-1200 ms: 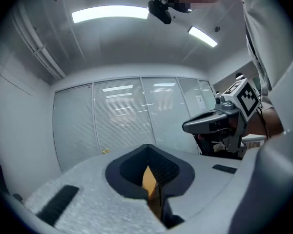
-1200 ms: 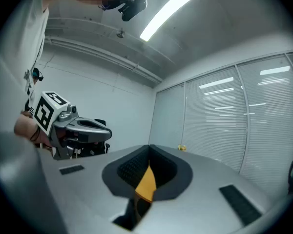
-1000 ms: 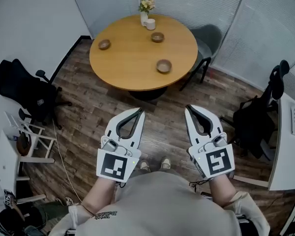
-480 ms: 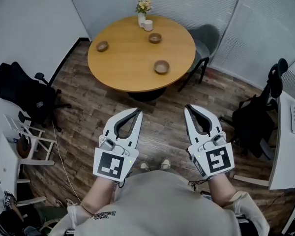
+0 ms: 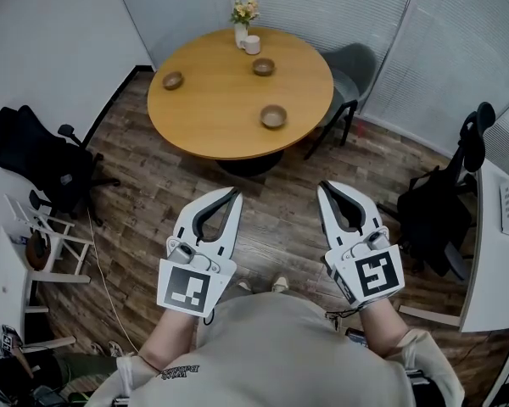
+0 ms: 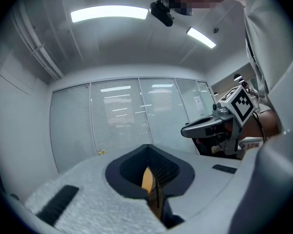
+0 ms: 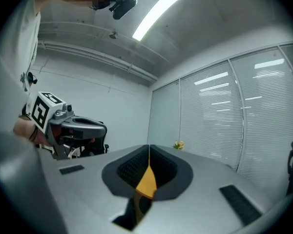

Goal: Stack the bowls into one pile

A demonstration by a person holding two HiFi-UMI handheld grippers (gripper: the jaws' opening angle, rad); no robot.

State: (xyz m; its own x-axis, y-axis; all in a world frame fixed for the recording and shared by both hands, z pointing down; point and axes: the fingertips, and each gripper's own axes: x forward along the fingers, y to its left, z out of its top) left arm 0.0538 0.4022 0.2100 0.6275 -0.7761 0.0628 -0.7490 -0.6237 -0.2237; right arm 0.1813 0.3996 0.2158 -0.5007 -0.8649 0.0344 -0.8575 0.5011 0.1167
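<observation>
Three small brown bowls stand apart on the round wooden table (image 5: 212, 121): one at the left (image 5: 173, 80), one at the back (image 5: 264, 66), one near the front right (image 5: 273, 116). Both grippers hover over the floor well short of the table, and the person's torso fills the view below them. My left gripper (image 5: 234, 192) is shut with nothing in it, and my right gripper (image 5: 325, 187) is likewise shut and empty. In the left gripper view the closed tips (image 6: 147, 148) point at the window wall. The right gripper view has its shut tips (image 7: 149, 147) aimed the same way.
A vase of flowers (image 5: 240, 19) and a white cup (image 5: 253, 45) sit at the table's back edge. A grey chair (image 5: 356, 66) stands behind the table on the right. Black office chairs stand at the left (image 5: 42, 164) and right (image 5: 437, 210), and a white rack (image 5: 25, 257) is at the left.
The table and bowls have drifted slightly left in the head view. My left gripper has slid a little down and left. Both grippers stay shut.
</observation>
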